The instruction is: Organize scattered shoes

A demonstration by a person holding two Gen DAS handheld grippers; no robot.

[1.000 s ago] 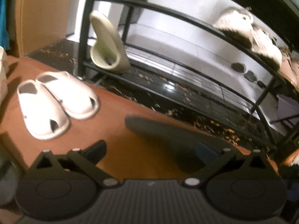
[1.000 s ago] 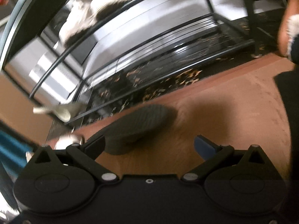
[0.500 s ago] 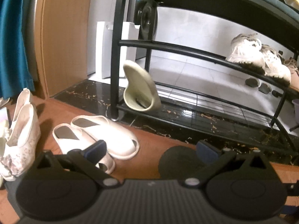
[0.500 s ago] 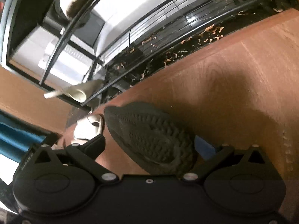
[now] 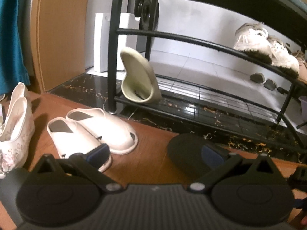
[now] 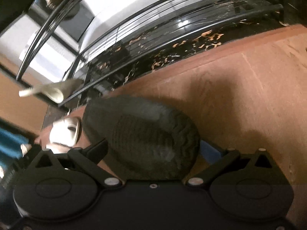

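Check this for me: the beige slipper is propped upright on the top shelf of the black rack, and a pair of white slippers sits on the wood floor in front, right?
Not quite. The beige slipper is propped upright on the bottom shelf of the black rack, as the left wrist view shows. The white slippers do sit on the wood floor in front.

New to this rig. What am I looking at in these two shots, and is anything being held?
No robot arm here: a person carries a pair of hand-held tongs in each hand, and each has a fisheye camera looking forward along its two fingers. The black shapes along the bottom of both pictures are the tongs themselves.

Left view: the left tongs are open and empty, over a wooden floor. A pair of white slippers lies ahead, and a beige slipper stands on end on the low tier of a black shoe rack, with white sneakers on the tier above.

Right view: a dark slipper, sole towards the camera, sits between the fingers of the right tongs. Whether they have closed on it is unclear.
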